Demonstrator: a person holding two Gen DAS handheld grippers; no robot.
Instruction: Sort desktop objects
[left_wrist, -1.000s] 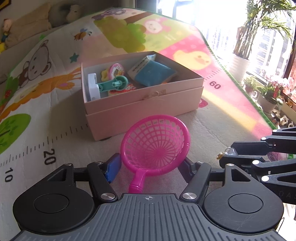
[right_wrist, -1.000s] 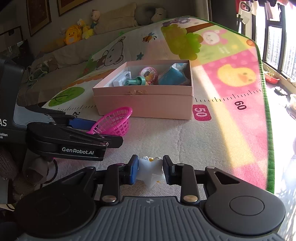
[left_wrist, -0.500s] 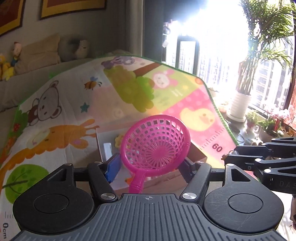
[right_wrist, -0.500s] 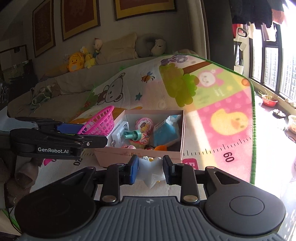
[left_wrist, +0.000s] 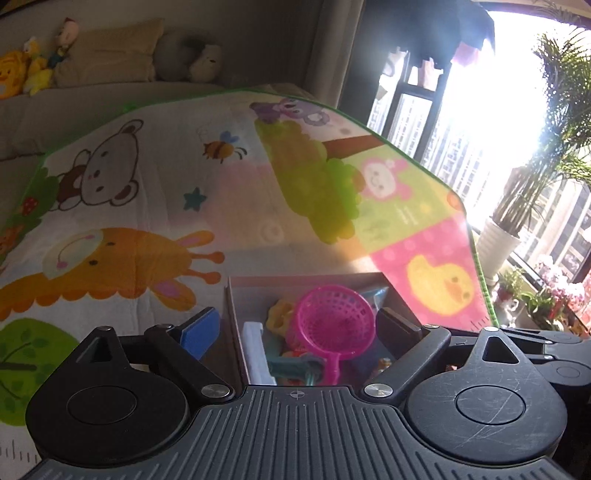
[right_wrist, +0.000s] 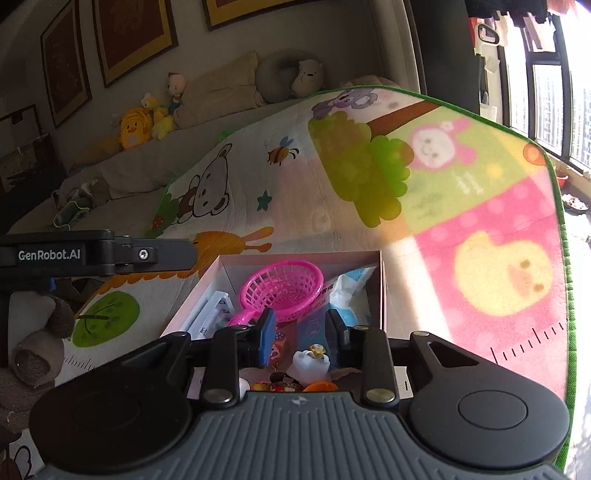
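A pink cardboard box (left_wrist: 236, 295) (right_wrist: 303, 255) sits on the play mat and holds several toys. The pink plastic strainer (left_wrist: 334, 326) (right_wrist: 282, 290) lies inside the box on top of them. My left gripper (left_wrist: 299, 328) is open above the box, jaws wide apart and empty. My right gripper (right_wrist: 301, 330) is open above the box's near end. The white star toy (right_wrist: 310, 365) lies in the box just below the right gripper's fingers, free of them.
A colourful cartoon play mat (left_wrist: 147, 206) (right_wrist: 498, 221) covers the surface. A sofa with stuffed toys (right_wrist: 147, 122) stands behind it. Potted plants (left_wrist: 517, 229) and a bright window lie to the right. The left gripper's arm (right_wrist: 96, 253) reaches in at the right view's left.
Both grippers rose and moved over the box, then opened. The strainer dropped from the left gripper into the box, and the white star toy dropped from the right gripper into it.
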